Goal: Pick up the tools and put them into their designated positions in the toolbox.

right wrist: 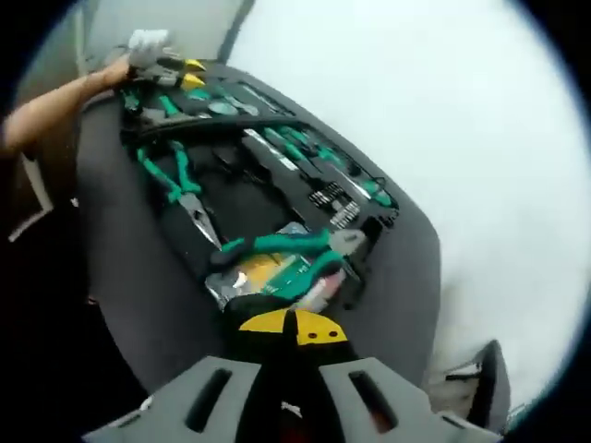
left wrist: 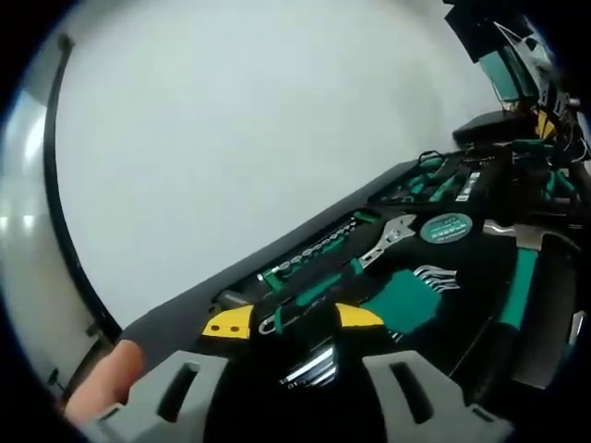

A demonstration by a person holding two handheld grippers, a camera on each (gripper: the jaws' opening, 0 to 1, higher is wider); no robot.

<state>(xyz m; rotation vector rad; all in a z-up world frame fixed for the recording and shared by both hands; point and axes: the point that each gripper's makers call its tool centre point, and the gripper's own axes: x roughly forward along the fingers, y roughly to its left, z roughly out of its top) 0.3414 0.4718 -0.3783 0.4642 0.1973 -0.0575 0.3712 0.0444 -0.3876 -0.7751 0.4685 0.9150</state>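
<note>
white wall (left wrist: pixel 231 120); dark table (right wrist: pixel 120 277)

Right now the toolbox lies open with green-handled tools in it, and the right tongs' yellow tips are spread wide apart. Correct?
Not quite. In the right gripper view the right tongs have their yellow tips closed together, not spread. The rest holds: the toolbox lies open, with green-handled tools such as the pliers in it.

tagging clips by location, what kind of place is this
Probably a workshop or test bench: an open toolbox of green-handled tools, like long-nose pliers and an adjustable wrench, sits against a plain white surface.
</note>
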